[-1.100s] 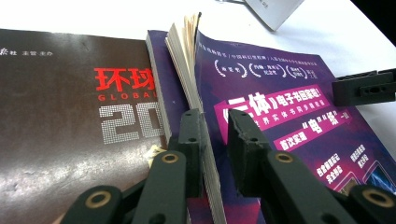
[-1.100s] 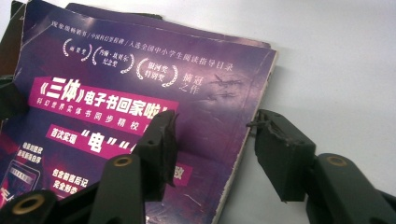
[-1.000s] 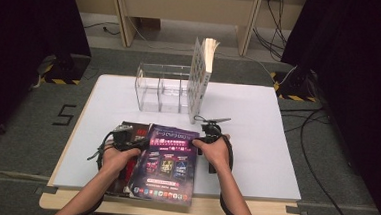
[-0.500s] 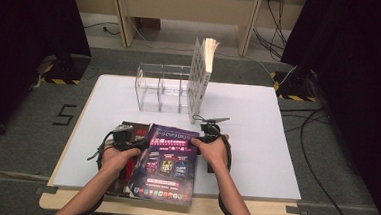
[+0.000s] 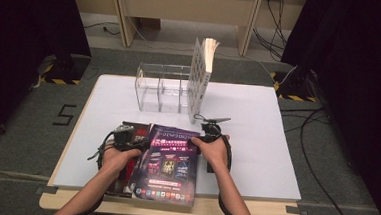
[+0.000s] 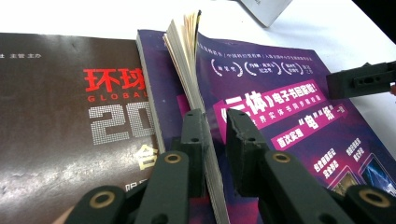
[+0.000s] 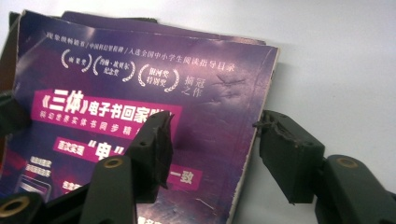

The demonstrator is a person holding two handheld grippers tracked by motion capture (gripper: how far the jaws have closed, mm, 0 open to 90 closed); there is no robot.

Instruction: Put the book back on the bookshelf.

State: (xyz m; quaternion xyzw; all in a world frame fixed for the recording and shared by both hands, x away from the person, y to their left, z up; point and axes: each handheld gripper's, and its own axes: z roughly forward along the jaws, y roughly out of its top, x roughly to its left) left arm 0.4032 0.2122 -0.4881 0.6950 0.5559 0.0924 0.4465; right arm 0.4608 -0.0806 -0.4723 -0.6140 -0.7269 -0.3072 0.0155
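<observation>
The left hand-held gripper (image 6: 212,135) is pinching the purple book's (image 5: 170,159) pages while the right hand-held gripper (image 7: 212,140), jaws just opening, is apparently readying to regrip before lifting.

The person's forearms are bare, with no sleeve over either, and a black cable trails back along each of them from the white table's (image 5: 256,141) near edge. The left gripper (image 5: 135,145) has a black body with a small pale block and a red patch on top. Its jaws are matt black bars on black links pinned with brass-coloured rivets, each jaw bearing a small round hole. The right gripper (image 5: 202,137) is black too, carrying a grey three-cornered plate; its pads look scuffed and frayed at the tips.
</observation>
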